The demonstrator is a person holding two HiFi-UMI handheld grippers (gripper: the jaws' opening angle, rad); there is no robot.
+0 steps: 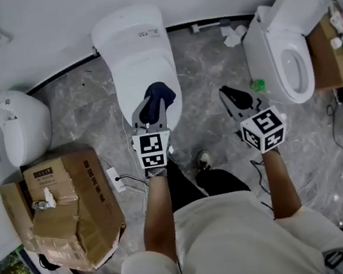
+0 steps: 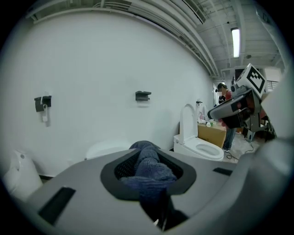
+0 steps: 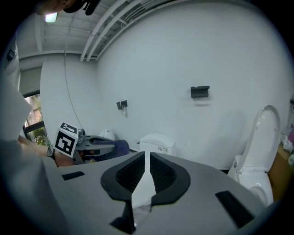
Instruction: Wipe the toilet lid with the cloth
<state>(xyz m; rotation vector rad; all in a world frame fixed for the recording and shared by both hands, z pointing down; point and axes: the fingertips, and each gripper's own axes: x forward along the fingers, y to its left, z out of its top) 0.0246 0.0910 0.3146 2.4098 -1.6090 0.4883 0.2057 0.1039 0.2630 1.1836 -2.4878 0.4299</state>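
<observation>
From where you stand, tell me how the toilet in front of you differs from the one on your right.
The middle toilet has its lid down over the bowl; the right toilet has its lid raised and its bowl open. A cardboard box stands close beside the right toilet; the middle toilet has none next to it. Both are white and stand on the grey marble floor near the wall.

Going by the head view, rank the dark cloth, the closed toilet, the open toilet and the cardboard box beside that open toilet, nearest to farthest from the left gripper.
From the left gripper:
1. Dark cloth, clamped between its jaws.
2. Closed toilet, just below and ahead, centre.
3. Open toilet, off to the right.
4. Cardboard box, far right, beyond the open toilet.
</observation>
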